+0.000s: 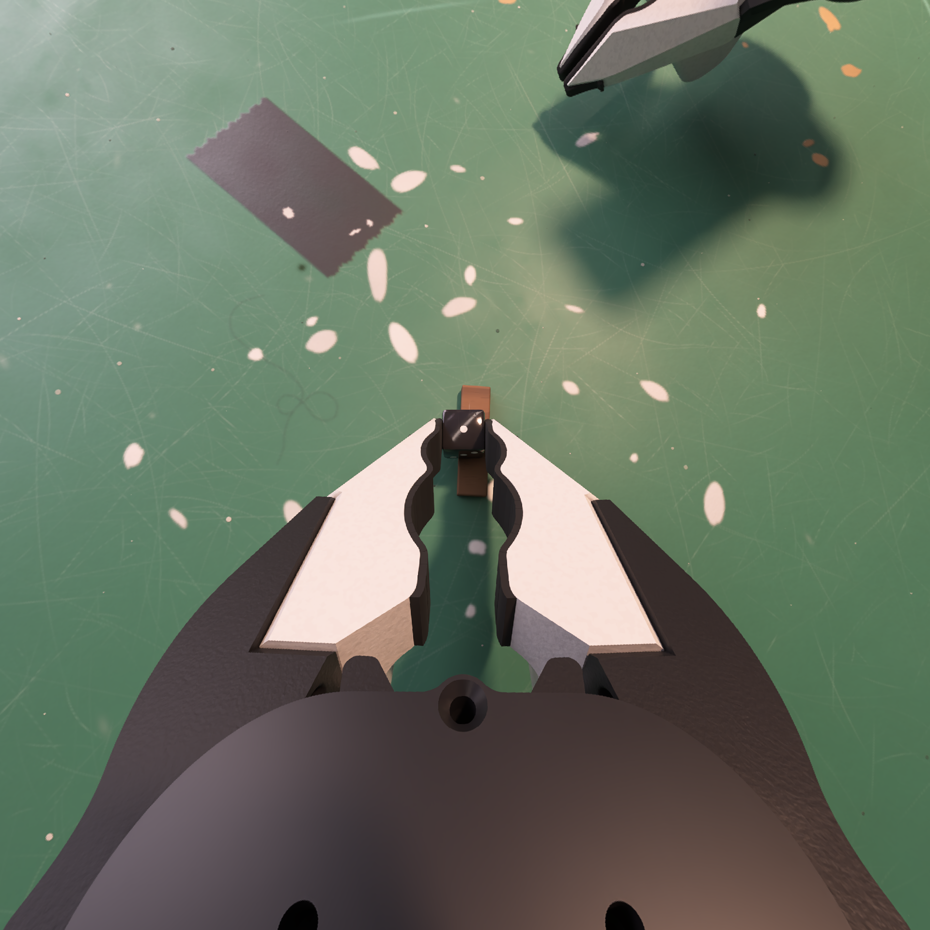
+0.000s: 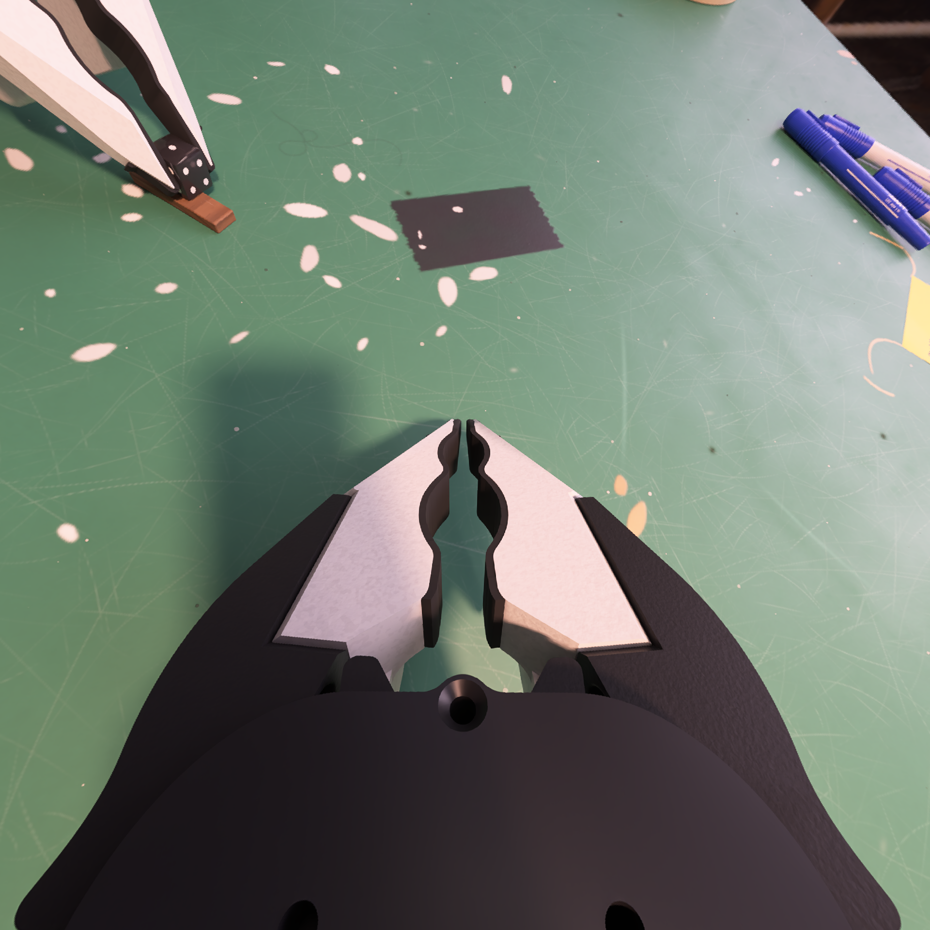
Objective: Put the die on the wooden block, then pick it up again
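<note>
My left gripper (image 1: 463, 428) is shut on a black die (image 1: 463, 434) with white pips, held between its fingertips. The die is right over a thin brown wooden block (image 1: 475, 397) that lies flat on the green table. In the right wrist view the die (image 2: 188, 171) sits at the block (image 2: 209, 210) near its middle, still between the left gripper's fingers (image 2: 151, 136); I cannot tell whether it rests on the wood. My right gripper (image 2: 463, 428) is shut and empty, hovering over bare table, apart from the die. It also shows at the top right of the left wrist view (image 1: 649, 45).
A dark grey rectangle of tape (image 2: 475, 227) lies flat on the green table (image 2: 654, 453), with white paint flecks around it. Several blue markers (image 2: 860, 176) and a yellow note (image 2: 918, 322) lie at the right, near the table's edge.
</note>
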